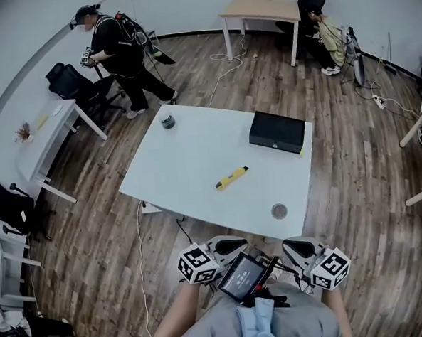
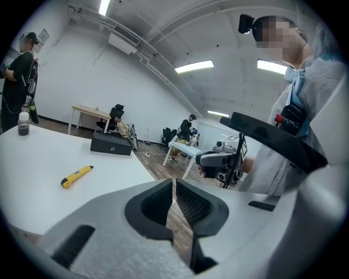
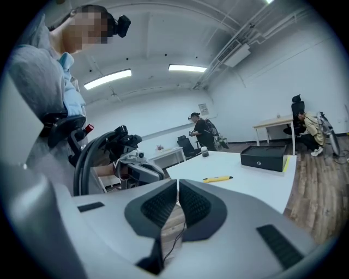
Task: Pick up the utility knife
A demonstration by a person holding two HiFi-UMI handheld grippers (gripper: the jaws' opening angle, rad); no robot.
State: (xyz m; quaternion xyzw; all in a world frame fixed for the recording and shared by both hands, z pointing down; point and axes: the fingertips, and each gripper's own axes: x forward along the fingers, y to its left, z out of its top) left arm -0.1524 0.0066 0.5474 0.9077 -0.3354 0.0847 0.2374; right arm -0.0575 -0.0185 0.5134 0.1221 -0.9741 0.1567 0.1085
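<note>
The yellow utility knife [image 1: 231, 178] lies flat near the middle of the white table [image 1: 189, 155]; it also shows in the left gripper view [image 2: 76, 176] and the right gripper view [image 3: 217, 178]. Both grippers hang close to the person's body, short of the table's near edge and well away from the knife. My left gripper [image 1: 238, 243] [image 2: 173, 197] is shut with nothing in it. My right gripper [image 1: 288, 246] [image 3: 178, 197] is likewise shut and empty. Their tips point toward each other.
A black box [image 1: 277, 132] sits at the table's far right, a small dark jar [image 1: 167, 120] at its far left, and a small round lid [image 1: 278, 211] by the near edge. A person [image 1: 122, 52] stands beyond the table beside an office chair [image 1: 74, 83]; another desk [image 1: 260, 10] is further back.
</note>
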